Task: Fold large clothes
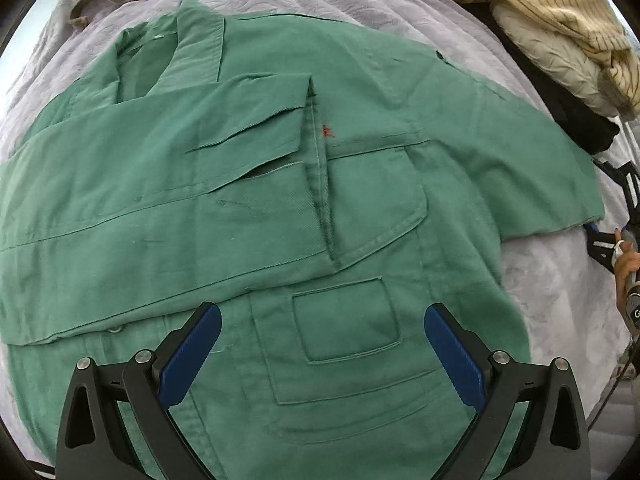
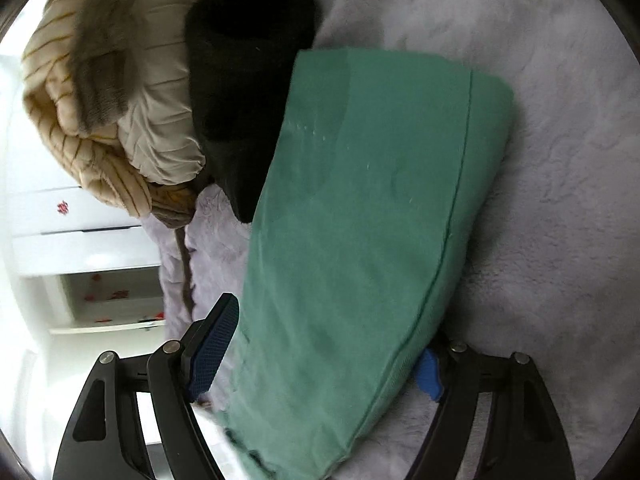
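Left wrist view: left gripper [image 1: 322, 354] hovered with jaws spread wide and nothing between the blue pads [image 1: 191, 360], above the near part of the green jacket [image 1: 248, 208]. Jacket lay spread flat across the lavender blanket [image 1: 560, 292], covering most of it, front side up. Closest to the fingers, a patch pocket [image 1: 346, 320] stitched inside a larger panel. Beyond that, one sleeve [image 1: 120, 216] folded across the chest from the left edge of the blanket toward the middle, ending at the placket beside a small red mark [image 1: 328, 131]. Farther on, the collar [image 1: 188, 48] turned open toward the far left corner. Other sleeve [image 1: 540, 168] stretched out toward the right edge of the blanket, where a hand [image 1: 626, 260] on the right gripper's handle showed at the rim. At the far right corner, a heap of cream striped clothes [image 1: 560, 28] over a black garment [image 1: 576, 120].

Right wrist view: right gripper [image 2: 324, 344] stood with jaws apart, straddling the sleeve end [image 2: 360, 240], which passed between the fingers; whether either pad touched the fabric could not be told. Lavender blanket beneath and to the right. Past the sleeve, black garment and cream heap at the far edge, with a white cabinet [image 2: 88, 240] off the blanket to the left.
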### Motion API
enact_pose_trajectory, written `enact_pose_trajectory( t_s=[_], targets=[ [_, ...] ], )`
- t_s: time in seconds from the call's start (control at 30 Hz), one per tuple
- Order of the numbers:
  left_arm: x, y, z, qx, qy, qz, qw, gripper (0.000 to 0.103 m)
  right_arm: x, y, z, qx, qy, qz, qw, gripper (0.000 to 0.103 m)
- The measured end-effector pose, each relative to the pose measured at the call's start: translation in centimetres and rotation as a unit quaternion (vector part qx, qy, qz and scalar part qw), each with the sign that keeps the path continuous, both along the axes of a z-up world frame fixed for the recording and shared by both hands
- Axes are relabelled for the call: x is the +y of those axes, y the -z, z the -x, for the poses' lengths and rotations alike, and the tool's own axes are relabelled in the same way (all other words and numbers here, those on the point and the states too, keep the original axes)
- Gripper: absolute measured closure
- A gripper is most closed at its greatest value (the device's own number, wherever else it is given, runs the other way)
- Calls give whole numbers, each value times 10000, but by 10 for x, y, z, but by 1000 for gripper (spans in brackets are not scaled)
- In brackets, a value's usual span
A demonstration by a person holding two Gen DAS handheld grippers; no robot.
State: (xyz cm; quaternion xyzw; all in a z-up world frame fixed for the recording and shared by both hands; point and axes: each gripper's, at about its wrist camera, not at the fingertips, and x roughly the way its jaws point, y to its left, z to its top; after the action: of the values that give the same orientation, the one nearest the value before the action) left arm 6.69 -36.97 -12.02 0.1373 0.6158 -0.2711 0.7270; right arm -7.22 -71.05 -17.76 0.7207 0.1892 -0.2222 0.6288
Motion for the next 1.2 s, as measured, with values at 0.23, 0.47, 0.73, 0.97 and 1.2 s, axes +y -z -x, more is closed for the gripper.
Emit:
enact_pose_trajectory(
  t_s=[0.23,0.47,0.73,0.97,1.2],
  targets=[
    [26,-1,-11,127,-115,198,9997,1,6,-21,-15,-524,-367,251,9976,100],
    [53,-14,-12,-13,-133,430,9990,1,58,-105,-80,-1277,-1667,1162,9708,100],
    [110,-31,-42,-319,-641,589,9957,1,205,-184,-198,-1401,-3597,2472,8888,99],
    [200,-40,-81,-839,-1204,417,9883,1,387,-135,-274,-730,-5256,2531,8089,99],
    [274,-18,-112,-777,-1870,186,9791,1,440,-50,-280,664,-5402,1946,8160,88]
  ],
)
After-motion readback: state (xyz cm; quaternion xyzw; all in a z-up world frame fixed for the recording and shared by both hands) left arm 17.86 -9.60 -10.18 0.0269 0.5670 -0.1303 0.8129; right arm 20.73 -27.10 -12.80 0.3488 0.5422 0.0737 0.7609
